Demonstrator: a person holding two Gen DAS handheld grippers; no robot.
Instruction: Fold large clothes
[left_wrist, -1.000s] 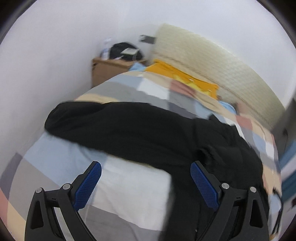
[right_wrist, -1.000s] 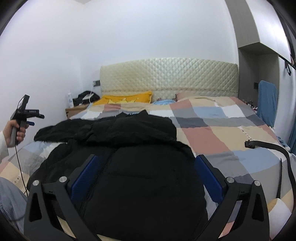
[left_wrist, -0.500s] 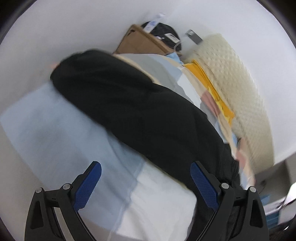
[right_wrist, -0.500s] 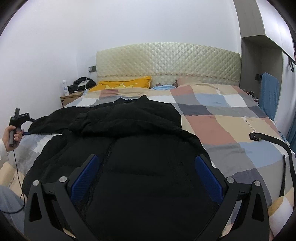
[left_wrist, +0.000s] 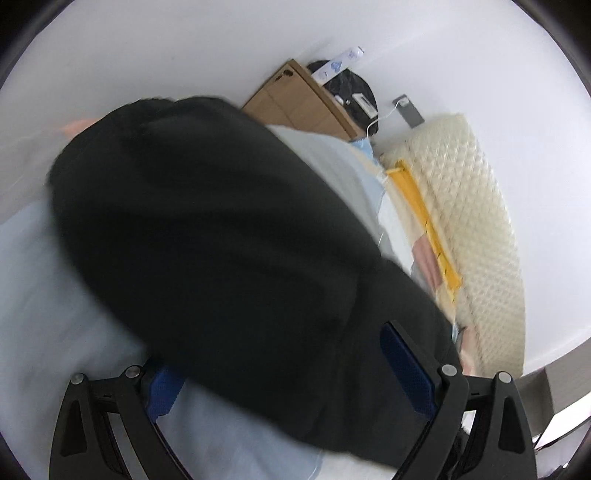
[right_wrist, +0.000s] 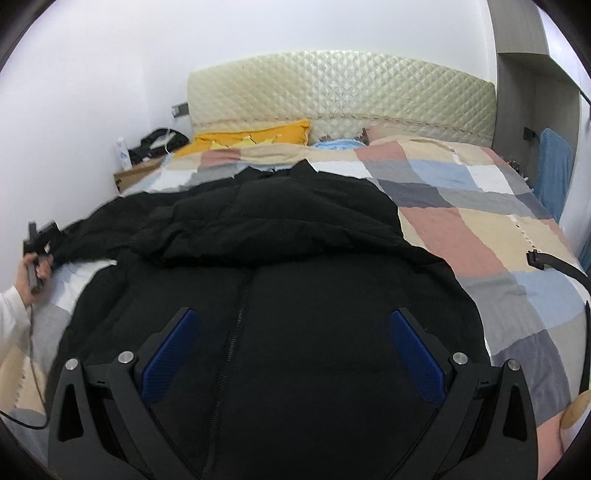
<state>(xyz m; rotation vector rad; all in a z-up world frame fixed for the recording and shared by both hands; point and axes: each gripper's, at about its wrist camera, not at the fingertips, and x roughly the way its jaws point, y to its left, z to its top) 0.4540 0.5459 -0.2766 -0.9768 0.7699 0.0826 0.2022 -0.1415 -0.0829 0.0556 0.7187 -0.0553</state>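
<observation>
A large black puffer jacket (right_wrist: 288, 288) lies spread on the checked bed cover (right_wrist: 480, 236), zip up, collar toward the headboard. Its left sleeve (left_wrist: 207, 229) stretches to the bed's left edge and fills the left wrist view. My left gripper (left_wrist: 284, 365) is open with the sleeve lying between its fingers; it also shows in the right wrist view (right_wrist: 37, 243) at the sleeve's end. My right gripper (right_wrist: 291, 350) is open and empty, hovering over the jacket's lower body.
A quilted cream headboard (right_wrist: 340, 96) and a yellow pillow (right_wrist: 255, 136) are at the far end. A wooden bedside table (right_wrist: 136, 171) with a bottle and a black bag stands at the left wall. A black strap (right_wrist: 557, 266) lies on the bed's right side.
My left gripper has dropped down and moved onto the sleeve, which now lies between its fingers. My right gripper has moved closer over the jacket's body.
</observation>
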